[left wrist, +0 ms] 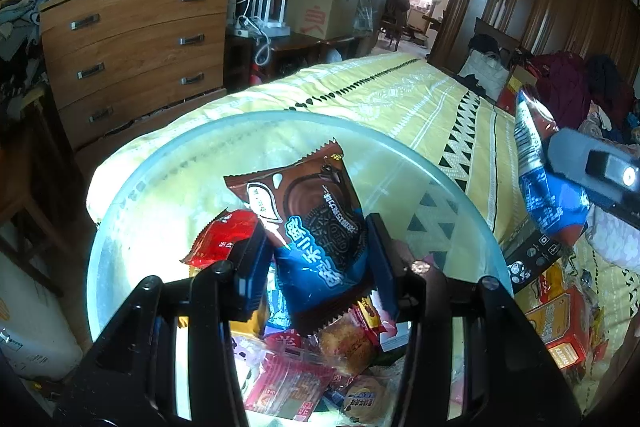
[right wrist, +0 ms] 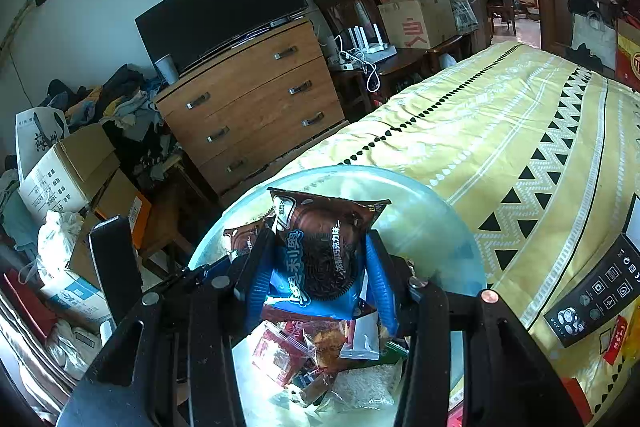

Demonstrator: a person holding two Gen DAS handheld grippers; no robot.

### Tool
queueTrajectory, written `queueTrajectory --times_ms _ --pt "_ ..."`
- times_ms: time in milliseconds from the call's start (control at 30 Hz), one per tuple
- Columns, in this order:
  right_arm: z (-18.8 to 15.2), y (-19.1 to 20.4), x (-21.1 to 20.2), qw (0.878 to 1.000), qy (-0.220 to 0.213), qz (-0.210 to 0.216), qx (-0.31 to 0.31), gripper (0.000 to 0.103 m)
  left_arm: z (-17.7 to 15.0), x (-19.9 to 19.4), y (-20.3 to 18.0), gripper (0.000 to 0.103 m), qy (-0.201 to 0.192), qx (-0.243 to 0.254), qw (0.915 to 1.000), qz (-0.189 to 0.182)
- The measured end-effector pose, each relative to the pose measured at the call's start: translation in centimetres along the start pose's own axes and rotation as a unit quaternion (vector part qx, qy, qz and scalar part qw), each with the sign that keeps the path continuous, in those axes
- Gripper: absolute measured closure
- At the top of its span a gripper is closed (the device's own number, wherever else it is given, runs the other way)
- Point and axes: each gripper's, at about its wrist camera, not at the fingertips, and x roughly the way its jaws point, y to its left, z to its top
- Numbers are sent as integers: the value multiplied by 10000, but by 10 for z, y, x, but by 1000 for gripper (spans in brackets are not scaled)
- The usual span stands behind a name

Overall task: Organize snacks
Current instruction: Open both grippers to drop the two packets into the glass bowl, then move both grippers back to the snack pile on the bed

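cookie packet (left wrist: 320,227) pinched between left hand-held gripper (left wrist: 316,263) pads

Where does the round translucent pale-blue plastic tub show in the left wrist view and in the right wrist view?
Left wrist view: the round translucent pale-blue plastic tub fills the lower centre, its rim arcing above the snacks.
Right wrist view: lower centre, its rim curving behind the held packet.
Shared landmark: the brown wooden chest of drawers, upper left of the tub in both.
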Motion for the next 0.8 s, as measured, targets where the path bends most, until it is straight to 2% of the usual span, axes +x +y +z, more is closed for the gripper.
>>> queueTrajectory --times_ms 67,200,400,500,600,667,800 --pt "-1 1 -1 10000 -28 -23 -3 51 -2 0 -2 55 6 14 10000 48" --pt "-1 2 -7 9999 -105 -66 -31 34 -3 -4 -6 39 -31 56 9999 119" --pt "-7 4 -35 9987 -287 -328 -271 34 -3 -20 -15 19 -287 190 9988 361" --pt "-12 8 -63 9963 -518 -506 -452 33 -2 -34 -28 13 -502 333 9972 454" --pt "-20 9 -97 9923 -813 -735 -580 17 -2 -50 -45 10 -698 473 9955 421" --pt "-27 6 -120 9898 -981 -824 -615 16 -6 -63 -63 9 -819 601 9944 304" --pt "-51 -9 -176 9833 -1303 -1131 -575 15 -16 -82 -98 1 -974 845 9916 50"
